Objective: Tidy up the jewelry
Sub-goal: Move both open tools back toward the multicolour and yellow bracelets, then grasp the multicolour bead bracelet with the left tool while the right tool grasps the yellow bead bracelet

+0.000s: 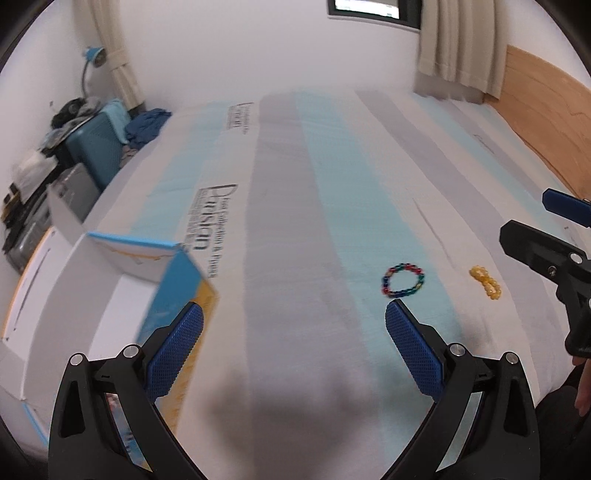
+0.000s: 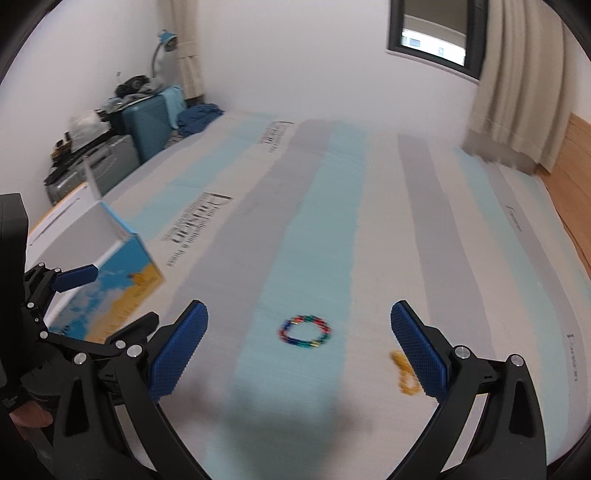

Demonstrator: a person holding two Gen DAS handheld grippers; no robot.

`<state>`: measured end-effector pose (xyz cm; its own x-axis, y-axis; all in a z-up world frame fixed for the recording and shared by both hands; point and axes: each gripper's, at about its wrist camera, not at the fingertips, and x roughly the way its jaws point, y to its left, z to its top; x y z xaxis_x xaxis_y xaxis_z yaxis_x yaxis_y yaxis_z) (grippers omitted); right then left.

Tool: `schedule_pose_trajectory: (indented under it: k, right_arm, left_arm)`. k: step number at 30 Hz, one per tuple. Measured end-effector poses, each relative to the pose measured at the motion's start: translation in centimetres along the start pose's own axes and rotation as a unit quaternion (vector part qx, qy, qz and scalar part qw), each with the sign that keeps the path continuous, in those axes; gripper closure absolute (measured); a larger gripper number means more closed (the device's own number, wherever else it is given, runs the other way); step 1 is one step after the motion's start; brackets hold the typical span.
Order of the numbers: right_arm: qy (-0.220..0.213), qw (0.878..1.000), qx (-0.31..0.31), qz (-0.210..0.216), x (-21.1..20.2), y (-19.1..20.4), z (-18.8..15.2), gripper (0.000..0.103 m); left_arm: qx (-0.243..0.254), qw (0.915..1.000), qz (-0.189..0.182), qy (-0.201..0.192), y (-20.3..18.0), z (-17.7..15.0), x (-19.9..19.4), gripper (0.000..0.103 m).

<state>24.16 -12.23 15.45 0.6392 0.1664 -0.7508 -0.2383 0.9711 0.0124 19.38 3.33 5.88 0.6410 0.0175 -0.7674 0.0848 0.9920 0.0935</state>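
A multicoloured bead bracelet (image 1: 402, 280) lies flat on the striped bed sheet (image 1: 288, 206), just beyond my left gripper's right fingertip. A yellow bead bracelet (image 1: 485, 282) lies twisted a little to its right. My left gripper (image 1: 295, 317) is open and holds nothing. In the right wrist view the multicoloured bracelet (image 2: 304, 331) lies between and ahead of the fingers of my open right gripper (image 2: 299, 317). The yellow bracelet (image 2: 404, 373) is partly hidden behind the right finger. An open blue and white box (image 1: 140, 280) stands at the left.
The box (image 2: 107, 273) sits at the bed's left edge. Beyond that edge stand a teal suitcase (image 2: 151, 114), grey cases, clutter and a blue lamp (image 2: 166, 40). A wooden headboard (image 1: 535, 122) bounds the right side. Curtains (image 2: 517, 81) and a window (image 2: 432, 33) are on the far wall.
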Motion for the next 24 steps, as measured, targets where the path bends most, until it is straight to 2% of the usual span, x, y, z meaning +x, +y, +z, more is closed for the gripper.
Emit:
schedule_pose_trajectory:
  k: [7,15,24]
  right_arm:
    - [0.025,0.999,0.027,-0.026,2.2,-6.0,-2.3,0.008]
    - [0.066,0.996,0.048,-0.044,6.5,-11.4,-5.9,0.008]
    - [0.116,0.991,0.061,-0.037,11.8,-14.5,-9.9,0.008]
  left_arm:
    - [0.017,0.9995,-0.02,0.016,-4.4,0.4,4.3,0.006]
    - [0.027,0.9983,-0.04,0.033,-8.1,0.5,9.8,0.006]
    - [0.05,0.995,-0.069,0.052,-11.7,0.3,15.7,0.006]
